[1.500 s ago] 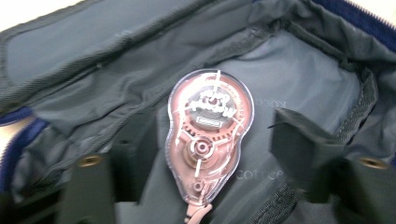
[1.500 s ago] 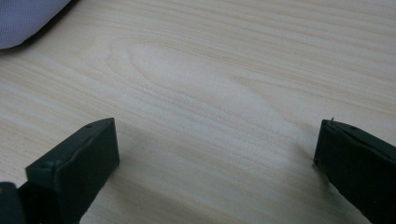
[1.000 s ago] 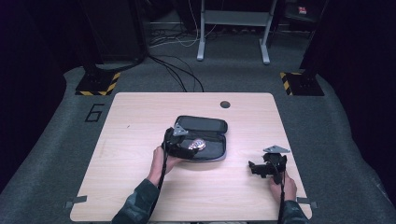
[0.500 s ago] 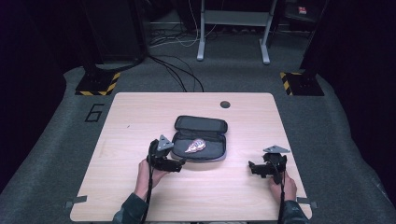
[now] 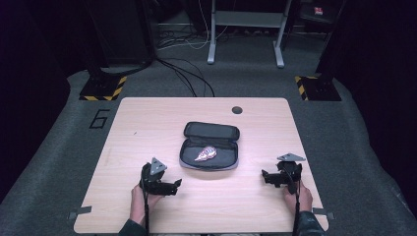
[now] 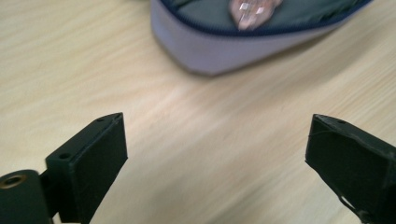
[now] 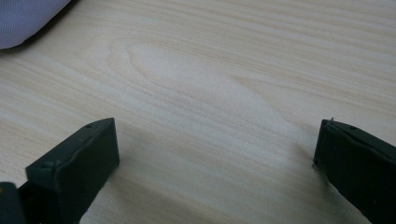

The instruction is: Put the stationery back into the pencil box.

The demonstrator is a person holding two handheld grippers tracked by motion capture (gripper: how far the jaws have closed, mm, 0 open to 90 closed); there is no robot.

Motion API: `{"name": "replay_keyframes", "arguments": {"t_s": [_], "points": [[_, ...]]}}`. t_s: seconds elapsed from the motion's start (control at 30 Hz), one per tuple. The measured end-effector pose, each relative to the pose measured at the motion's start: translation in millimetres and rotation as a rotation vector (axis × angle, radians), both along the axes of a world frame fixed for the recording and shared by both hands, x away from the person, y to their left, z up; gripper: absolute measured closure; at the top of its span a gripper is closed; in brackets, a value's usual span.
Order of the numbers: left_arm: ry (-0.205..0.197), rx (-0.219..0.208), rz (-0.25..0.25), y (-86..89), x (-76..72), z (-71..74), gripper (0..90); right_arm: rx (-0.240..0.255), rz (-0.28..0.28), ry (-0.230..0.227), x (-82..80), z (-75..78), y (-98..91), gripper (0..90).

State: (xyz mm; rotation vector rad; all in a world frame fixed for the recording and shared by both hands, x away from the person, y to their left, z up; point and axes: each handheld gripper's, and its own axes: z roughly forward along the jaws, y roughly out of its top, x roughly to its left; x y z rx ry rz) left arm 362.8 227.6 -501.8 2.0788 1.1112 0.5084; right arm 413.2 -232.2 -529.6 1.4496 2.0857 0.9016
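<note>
- Pouch (image 5: 210,146), a dark zip case, lies open in the middle of the table (image 5: 147,123), a small patterned item (image 5: 205,154) inside it.
- Left gripper (image 5: 176,184), near the front edge, has just been opening its jaws; they stand wide apart with nothing between them.
- Right gripper (image 5: 264,175), toward the front right corner, has its jaws apart and empty.
- Likely next comes closing the pouch: approach low, take the lid rim squarely, and keep clear of the item.
</note>
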Motion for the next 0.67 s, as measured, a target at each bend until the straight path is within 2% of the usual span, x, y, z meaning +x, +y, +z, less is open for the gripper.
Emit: {"name": "replay_keyframes", "arguments": {"t_s": [0.13,0.23,0.27,0.37,0.43,0.53,0.67], "points": [[0.018,0.008,0.05,9.6,-7.7,-12.0,1.1,0.0,0.0,0.0,0.0,0.0,0.0,0.0],[0.012,0.006,0.066,16.6,-10.9,-16.2,0.3,0.0,0.0,0.0,0.0,0.0,0.0,0.0],[-0.002,0.008,0.08,16.8,-11.3,-18.4,0.3,0.0,0.0,0.0,0.0,0.0,0.0,0.0],[0.022,0.041,0.081,18.2,-10.6,-22.8,0.3,0.0,0.0,0.0,0.0,0.0,0.0,0.0],[0.02,0.046,0.09,16.7,-10.5,-27.5,0.2,0.001,0.0,0.0,0.0,0.0,0.0,0.0],[0.024,0.02,0.084,17.1,-11.4,-29.2,0.2,0.0,0.0,0.0,0.0,0.0,0.0,0.0],[0.025,0.022,0.077,17.0,-11.0,-29.2,0.1,0.0,0.0,0.0,0.0,0.0,0.0,0.0]]}}
